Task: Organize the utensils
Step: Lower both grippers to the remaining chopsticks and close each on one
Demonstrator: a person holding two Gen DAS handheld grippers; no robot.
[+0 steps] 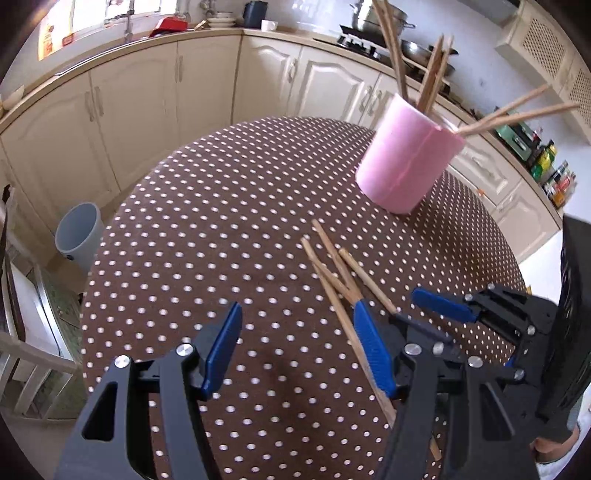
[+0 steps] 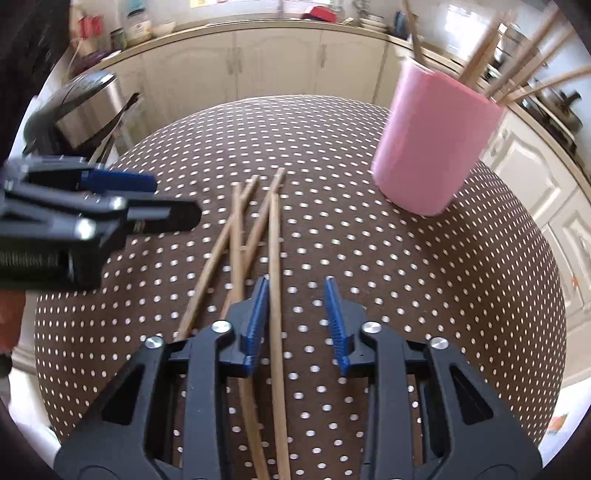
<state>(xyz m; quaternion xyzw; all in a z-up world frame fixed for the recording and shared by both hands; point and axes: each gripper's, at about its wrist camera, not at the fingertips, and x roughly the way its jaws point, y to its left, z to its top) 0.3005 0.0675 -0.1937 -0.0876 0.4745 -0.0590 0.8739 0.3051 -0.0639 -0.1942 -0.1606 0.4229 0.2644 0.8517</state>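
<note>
Several loose wooden chopsticks [image 1: 332, 266] lie crossed on the brown polka-dot tablecloth [image 1: 221, 221]. A pink cup [image 1: 410, 162] behind them holds more chopsticks. My left gripper [image 1: 297, 347] is open just over the cloth, and its right finger rests beside the pile. In the right wrist view one chopstick [image 2: 274, 258] runs between the jaws of my right gripper [image 2: 297, 325], close to the left pad [image 2: 256, 325], with a gap to the other pad. The pink cup [image 2: 436, 144] stands at the far right. The left gripper [image 2: 147, 199] comes in from the left.
A grey bin [image 1: 79, 232] stands on the floor left of the table. Cream cabinets and a counter with pots [image 1: 373, 22] ring the room. A rice cooker [image 2: 81, 107] sits beyond the table's left edge. The right gripper [image 1: 424, 314] crowds the left gripper's right side.
</note>
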